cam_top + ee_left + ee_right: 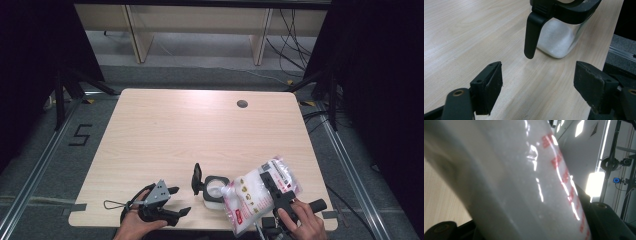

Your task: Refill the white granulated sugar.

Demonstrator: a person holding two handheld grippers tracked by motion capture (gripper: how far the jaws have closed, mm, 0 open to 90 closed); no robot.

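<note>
the bench is carrying the work near its front edge, right of centre, where a clear square canister with a black rim and flipped-up black lid is standing, part filled with white granules that could be sugar or salt.

the refill pouch is the biggest thing in play. the right gripper is clamping it across its middle, jaws closed on the plastic, and is tilting it so the corner spout is pointing down at the canister mouth. judging from this, the main risk is the grains missing the opening: the pouch is soft and heavy, so it may be sagging around the jaws, swinging the spout off the rim and scattering grains over the bench. a sudden rush could also overfill the canister, which is already holding a fair amount.

the canister itself is standing free. if the spout is pressing on its rim, it could be sliding or tipping toward the front edge.

the left gripper is resting near the front edge to the left of the canister, jaws wide apart and holding nothing; in the left gripper view the hanging lid is just ahead, so it is not steadying anything.

the pouch is carrying red printed blocks and a red label, but the writing is too blurred to read.
</note>
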